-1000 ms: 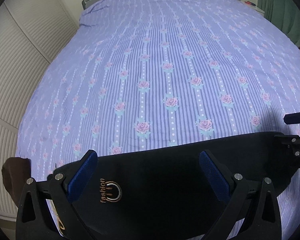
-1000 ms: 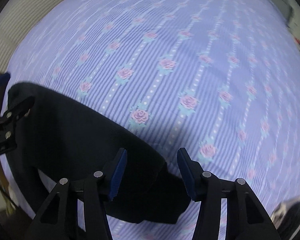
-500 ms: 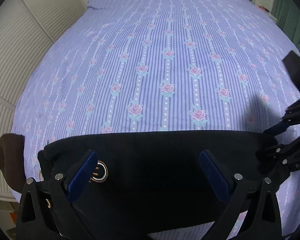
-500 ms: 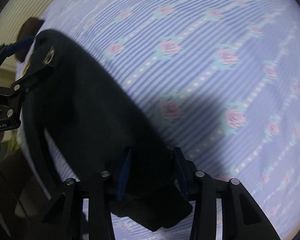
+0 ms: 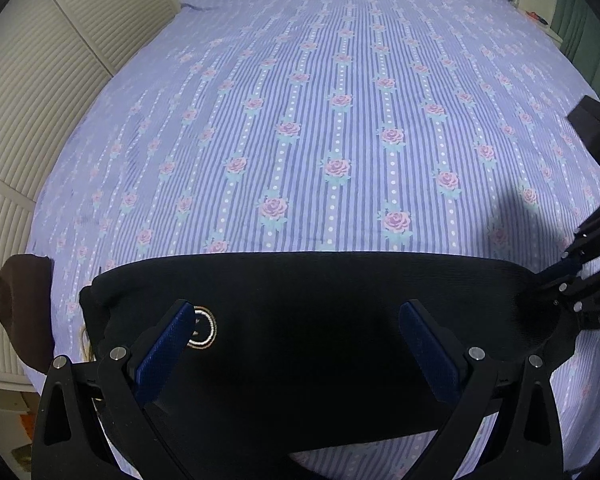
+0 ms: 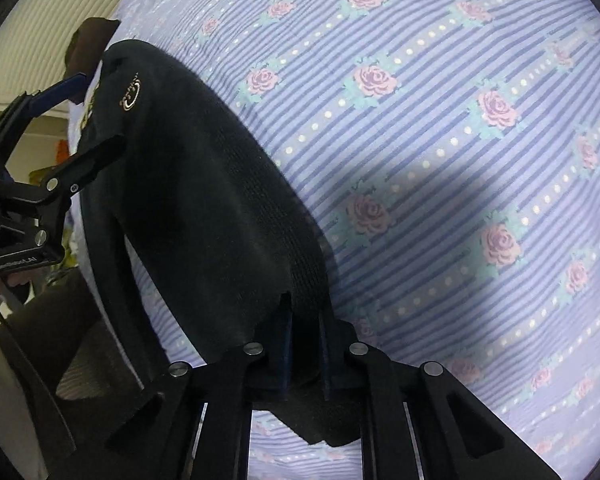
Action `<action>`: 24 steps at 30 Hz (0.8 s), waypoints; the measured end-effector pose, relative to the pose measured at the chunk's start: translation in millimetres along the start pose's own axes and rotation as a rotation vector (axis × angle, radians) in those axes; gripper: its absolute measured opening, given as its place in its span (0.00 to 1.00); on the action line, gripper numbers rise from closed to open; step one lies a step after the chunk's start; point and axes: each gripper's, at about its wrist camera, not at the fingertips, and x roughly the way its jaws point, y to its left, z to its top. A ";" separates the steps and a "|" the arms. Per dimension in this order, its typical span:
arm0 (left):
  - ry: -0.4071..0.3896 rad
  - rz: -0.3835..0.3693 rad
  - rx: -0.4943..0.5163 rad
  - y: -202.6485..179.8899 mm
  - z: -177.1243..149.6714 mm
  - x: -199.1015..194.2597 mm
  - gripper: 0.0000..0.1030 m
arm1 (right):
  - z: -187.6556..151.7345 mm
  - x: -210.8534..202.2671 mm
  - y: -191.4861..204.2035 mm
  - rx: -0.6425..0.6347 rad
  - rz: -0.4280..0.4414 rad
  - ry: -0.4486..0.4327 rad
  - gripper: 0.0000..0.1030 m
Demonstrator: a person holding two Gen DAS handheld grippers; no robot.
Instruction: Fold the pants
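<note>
Ahead of me the bed (image 5: 340,120) lies flat and bare past the pants (image 5: 300,320). A louvred wall (image 5: 40,80) hems my left side; a brown post (image 5: 24,300) marks that corner.

**Surroundings**

A bed is covered by a lilac striped sheet (image 5: 340,128) printed with pink roses. White slatted doors (image 5: 60,60) are seen at its left, and a brown cloth (image 5: 24,304) by its corner

The black knit pants (image 5: 320,320) lie across the near edge of the lilac striped, rose-printed bed sheet (image 5: 340,120); a brown cloth (image 5: 24,304) hangs at its near-left corner.
</note>
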 end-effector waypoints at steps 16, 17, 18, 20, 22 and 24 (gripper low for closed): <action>-0.051 0.003 0.006 57.6 -34.6 -51.2 1.00 | -57.4 -30.6 135.7 -0.013 -0.383 -0.157 0.10; -0.052 0.002 0.002 63.7 -37.8 -52.7 1.00 | -60.2 -31.6 141.5 -0.013 -0.396 -0.162 0.10; -0.053 0.002 -0.004 70.6 -40.9 -53.4 1.00 | -63.2 -32.8 147.5 -0.009 -0.410 -0.168 0.10; -0.050 0.001 -0.013 83.3 -46.1 -51.8 1.00 | -65.5 -33.5 159.6 0.000 -0.434 -0.178 0.10; -0.049 0.006 -0.016 96.3 -47.6 -50.3 1.00 | -73.3 -41.2 161.5 0.009 -0.453 -0.187 0.10; -0.056 -0.019 -0.008 111.2 -46.6 -48.1 1.00 | -75.0 -45.8 164.3 0.017 -0.464 -0.185 0.10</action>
